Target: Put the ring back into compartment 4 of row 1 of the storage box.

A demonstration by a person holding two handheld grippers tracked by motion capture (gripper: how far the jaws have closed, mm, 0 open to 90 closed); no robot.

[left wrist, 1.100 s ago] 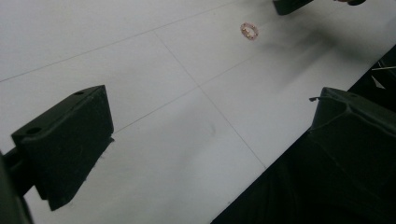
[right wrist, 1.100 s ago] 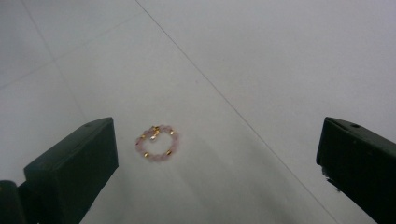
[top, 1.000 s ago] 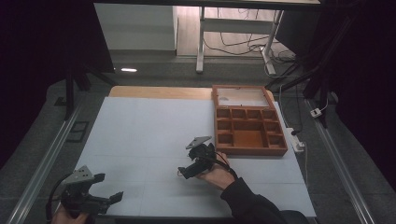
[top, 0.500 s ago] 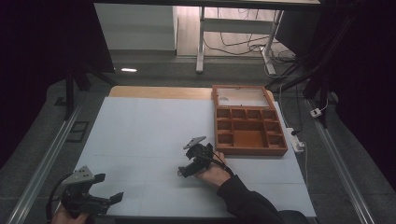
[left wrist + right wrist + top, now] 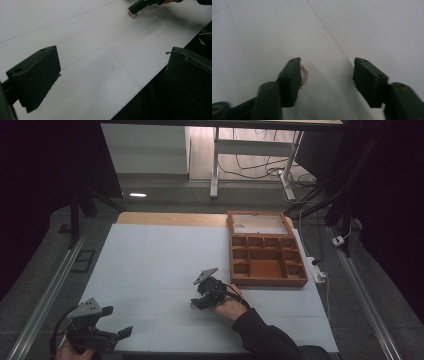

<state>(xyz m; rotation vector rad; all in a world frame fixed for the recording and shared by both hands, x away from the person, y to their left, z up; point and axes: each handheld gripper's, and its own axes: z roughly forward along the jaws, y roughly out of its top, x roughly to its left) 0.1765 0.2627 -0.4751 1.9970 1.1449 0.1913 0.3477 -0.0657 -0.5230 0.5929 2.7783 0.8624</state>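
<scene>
Pick-up step, not yet gripped: my right gripper is down at the white table with jaws spread, and the small pink beaded ring (bracelet-like, gold beads) sits right against the inner face of one jaw, not centred in the gap. From the left gripper view the same ring lies flat on the table, part-hidden under the tip of the right gripper. Next move, my read: shift sideways so the ring sits between the jaws, then close; it's thin and lies flat, so it could slide or get pushed instead of pinched. Likely destination is the wooden compartment box, lid open, at the far right of the table, well apart from the ring. My left gripper is idle at the near-left corner, jaws wide apart, holding nothing. Surface: matte white sheets with faint seams, otherwise bare. Room is dim; grey floor, metal rails either side, a table frame and loose cables beyond the far edge.
</scene>
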